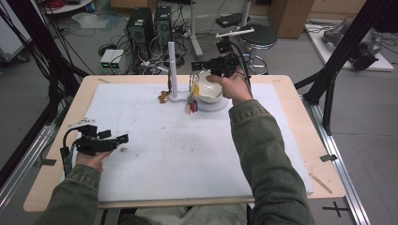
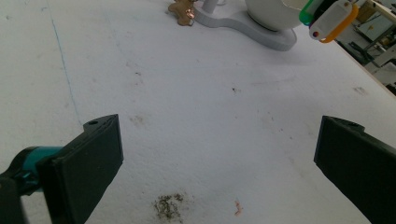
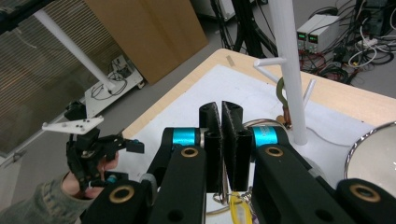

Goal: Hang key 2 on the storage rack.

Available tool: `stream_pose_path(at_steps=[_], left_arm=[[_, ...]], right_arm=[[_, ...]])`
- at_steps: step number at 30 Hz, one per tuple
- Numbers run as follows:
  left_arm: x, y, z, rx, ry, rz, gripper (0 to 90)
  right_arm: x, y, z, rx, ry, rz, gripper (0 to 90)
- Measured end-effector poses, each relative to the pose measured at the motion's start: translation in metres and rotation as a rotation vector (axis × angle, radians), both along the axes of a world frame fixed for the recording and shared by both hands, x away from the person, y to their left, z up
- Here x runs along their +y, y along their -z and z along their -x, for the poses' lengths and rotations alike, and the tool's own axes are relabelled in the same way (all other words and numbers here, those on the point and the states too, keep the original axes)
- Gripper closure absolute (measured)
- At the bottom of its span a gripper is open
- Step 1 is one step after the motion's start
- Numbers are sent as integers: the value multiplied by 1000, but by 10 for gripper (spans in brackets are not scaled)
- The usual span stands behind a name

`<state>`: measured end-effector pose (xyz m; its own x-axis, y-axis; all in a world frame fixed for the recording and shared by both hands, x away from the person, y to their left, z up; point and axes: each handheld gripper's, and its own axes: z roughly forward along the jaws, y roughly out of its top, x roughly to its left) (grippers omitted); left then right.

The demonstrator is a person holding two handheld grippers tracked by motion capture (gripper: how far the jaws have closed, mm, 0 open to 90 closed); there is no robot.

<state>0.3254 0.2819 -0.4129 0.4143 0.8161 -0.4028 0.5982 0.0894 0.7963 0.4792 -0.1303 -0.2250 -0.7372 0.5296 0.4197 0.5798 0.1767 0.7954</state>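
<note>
High view, white mat (image 1: 164, 154) on wooden table (image 1: 291, 89), left tool (image 1: 115, 139) released, right tool (image 1: 197, 65) clenched on key bunch (image 1: 193, 96), cluttered lab floor.

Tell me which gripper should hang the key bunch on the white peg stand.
Right, most likely. The right gripper is shut on the ring of the key bunch with coloured tags, beside the tall white peg stand. The left gripper sits open, empty, at the near left, far from both.
</note>
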Motion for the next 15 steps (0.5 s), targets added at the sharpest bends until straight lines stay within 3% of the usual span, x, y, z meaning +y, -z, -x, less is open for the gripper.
stream_pose_path(at_steps=[15], left_arm=[[1, 0, 0, 1, 9, 3, 17]], right_arm=[[26, -6, -29, 11, 40, -14, 878]])
